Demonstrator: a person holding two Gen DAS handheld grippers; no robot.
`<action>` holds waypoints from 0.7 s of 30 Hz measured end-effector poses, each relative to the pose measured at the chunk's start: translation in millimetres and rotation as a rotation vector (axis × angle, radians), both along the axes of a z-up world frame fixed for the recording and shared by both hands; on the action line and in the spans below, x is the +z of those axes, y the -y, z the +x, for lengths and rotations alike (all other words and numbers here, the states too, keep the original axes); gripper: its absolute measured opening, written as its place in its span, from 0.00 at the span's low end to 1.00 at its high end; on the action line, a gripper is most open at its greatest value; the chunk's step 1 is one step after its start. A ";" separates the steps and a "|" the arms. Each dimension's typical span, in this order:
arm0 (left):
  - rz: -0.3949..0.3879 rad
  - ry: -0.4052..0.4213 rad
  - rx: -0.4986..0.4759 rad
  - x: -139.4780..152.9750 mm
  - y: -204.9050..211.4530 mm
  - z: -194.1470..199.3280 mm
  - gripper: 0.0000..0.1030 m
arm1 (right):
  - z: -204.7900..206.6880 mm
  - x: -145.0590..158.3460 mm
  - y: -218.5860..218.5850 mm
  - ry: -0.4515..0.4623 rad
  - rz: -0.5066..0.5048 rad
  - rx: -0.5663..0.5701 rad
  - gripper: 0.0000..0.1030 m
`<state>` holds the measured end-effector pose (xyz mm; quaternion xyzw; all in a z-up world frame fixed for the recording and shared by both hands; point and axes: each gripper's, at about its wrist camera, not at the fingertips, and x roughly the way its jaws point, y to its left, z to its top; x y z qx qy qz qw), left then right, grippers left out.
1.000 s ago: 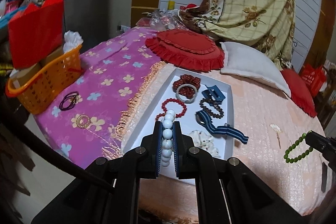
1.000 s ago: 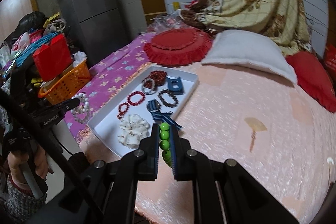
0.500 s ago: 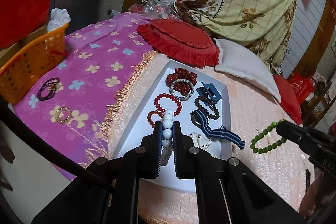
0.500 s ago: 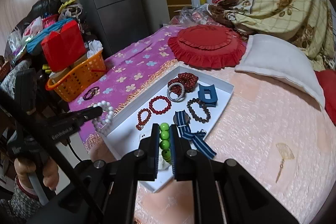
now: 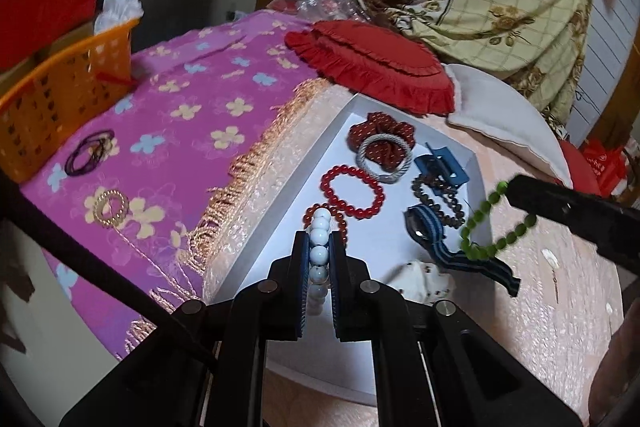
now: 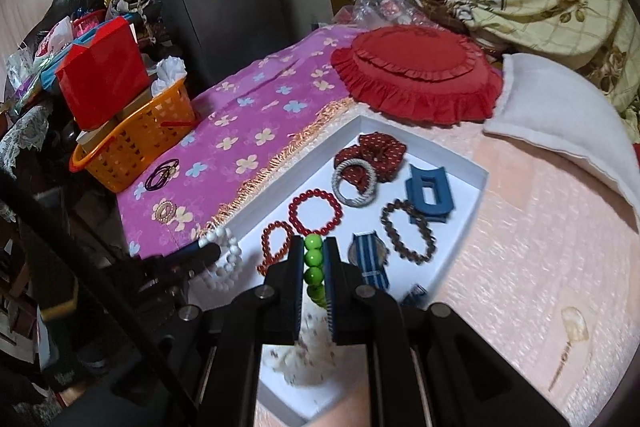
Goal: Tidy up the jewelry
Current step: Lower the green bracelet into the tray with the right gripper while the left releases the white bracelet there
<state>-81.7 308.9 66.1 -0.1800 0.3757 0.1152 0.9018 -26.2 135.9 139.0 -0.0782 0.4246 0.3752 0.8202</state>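
Both grippers have closed in over the white tray (image 6: 478, 183) since a second ago: the left gripper (image 5: 319, 259), clenched on the white bead bracelet (image 5: 320, 251), hangs above the tray's near left edge, and the right gripper (image 6: 313, 267), clenched on the green bead bracelet (image 6: 313, 259), hangs over its near right part. With the tray crowded, either loop could land on the red bead bracelet (image 5: 352, 191) or striped watch (image 6: 370, 255) and tangle, or slide over the low rim if let go near an edge.

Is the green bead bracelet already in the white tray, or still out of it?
Out. The green bead bracelet hangs clamped in the right tool, above the white tray.
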 end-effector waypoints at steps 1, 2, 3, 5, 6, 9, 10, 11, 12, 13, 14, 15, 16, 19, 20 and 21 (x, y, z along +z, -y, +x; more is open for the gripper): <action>-0.005 -0.004 0.002 -2.8 -1.3 1.0 0.13 | 3.1 -2.5 -5.0 -0.004 -0.002 0.005 0.09; -0.009 -0.011 0.006 -6.5 -2.8 2.5 0.13 | 5.3 -4.4 -9.8 -0.006 -0.006 0.009 0.09; -0.013 -0.015 0.008 -8.8 -3.8 3.6 0.13 | 8.4 -7.1 -17.1 -0.008 -0.012 0.016 0.09; -0.024 -0.022 0.007 -14.5 -5.4 6.2 0.13 | 13.0 -11.7 -29.0 -0.012 -0.022 0.030 0.09; -0.028 -0.026 0.007 -16.7 -6.0 7.3 0.13 | 15.4 -14.8 -36.4 -0.014 -0.030 0.037 0.09; -0.015 -0.033 0.009 -21.6 -4.9 9.3 0.13 | 20.2 -23.3 -50.5 -0.022 -0.047 0.054 0.09; -0.008 -0.036 0.011 -22.6 -4.4 9.8 0.13 | 22.1 -26.9 -55.1 -0.030 -0.051 0.060 0.09; 0.001 -0.040 0.014 -24.0 -4.0 10.3 0.13 | 23.1 -29.3 -57.4 -0.035 -0.053 0.062 0.09; 0.009 -0.041 0.018 -25.0 -3.9 10.3 0.13 | 24.8 -32.9 -60.8 -0.041 -0.058 0.063 0.09; 0.015 -0.042 0.022 -25.8 -4.0 10.5 0.13 | 26.2 -36.2 -63.6 -0.046 -0.063 0.064 0.09; 0.024 -0.042 0.027 -27.0 -4.0 10.4 0.13 | 27.8 -39.9 -66.2 -0.051 -0.069 0.064 0.09; 0.029 -0.043 0.030 -27.8 -4.2 10.5 0.13 | 29.1 -43.4 -68.7 -0.055 -0.074 0.064 0.09; 0.032 -0.044 0.032 -28.9 -5.0 10.9 0.13 | 30.4 -46.8 -70.5 -0.059 -0.080 0.062 0.09; 0.027 -0.049 0.037 -34.3 -7.9 11.6 0.13 | 34.0 -55.7 -73.8 -0.071 -0.095 0.058 0.09; 0.025 -0.051 0.037 -35.2 -8.4 12.1 0.13 | 35.5 -59.1 -74.5 -0.076 -0.100 0.054 0.09; 0.023 -0.053 0.038 -36.7 -9.1 12.2 0.13 | 36.4 -61.3 -74.9 -0.080 -0.103 0.051 0.09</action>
